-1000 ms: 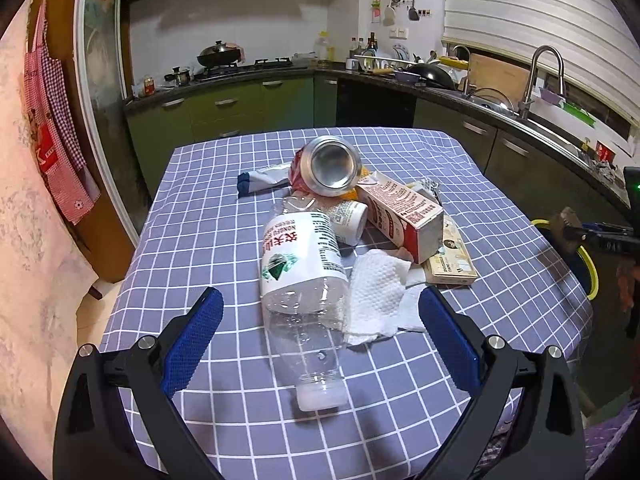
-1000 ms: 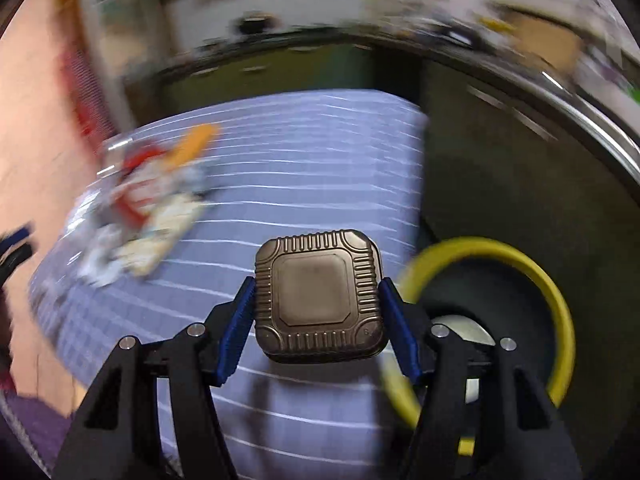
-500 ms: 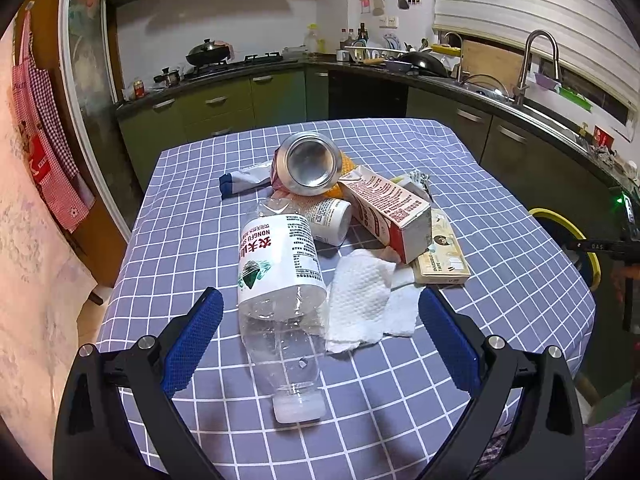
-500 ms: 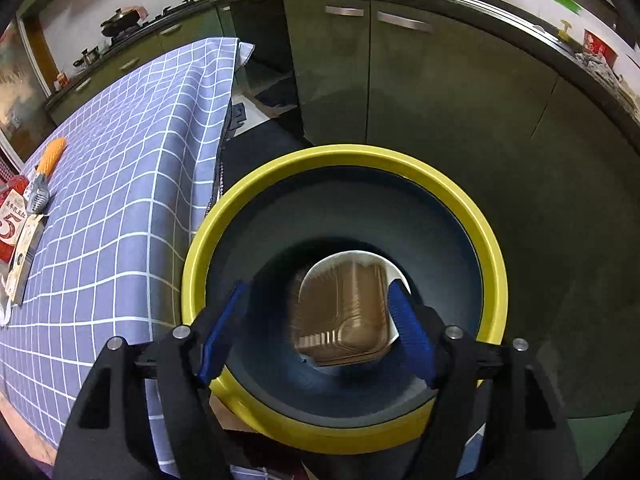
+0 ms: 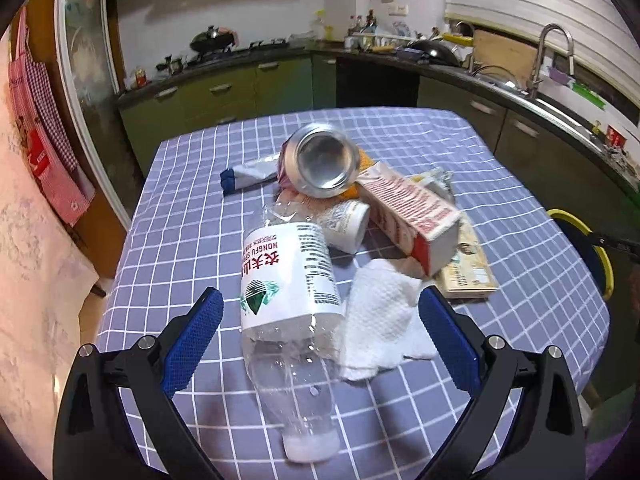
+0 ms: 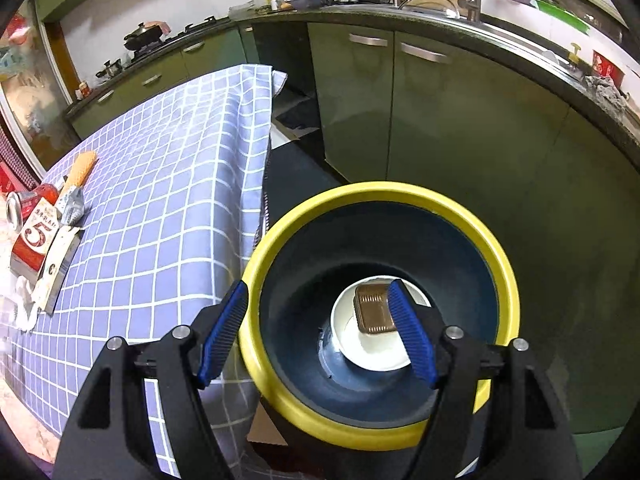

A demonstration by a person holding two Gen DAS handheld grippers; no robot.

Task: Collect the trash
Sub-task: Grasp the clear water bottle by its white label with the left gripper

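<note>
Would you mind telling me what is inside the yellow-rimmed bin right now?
In the bin, a brown square tray lies on a white round dish. The right tool's finger covers part of both; anything beneath the dish is hidden.

Left claw (image 5: 318,332) spread wide over lying plastic bottle (image 5: 290,300), white napkin (image 5: 380,320) beside

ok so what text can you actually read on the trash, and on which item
"NONGFU S..." in red, beside large red Chinese characters: label of the plastic bottle.
"5", large and white: red side of the carton.
Small print on the bottle label, the carton's other sides, the small white cup and the flat box: too small or blurred to read.
</note>
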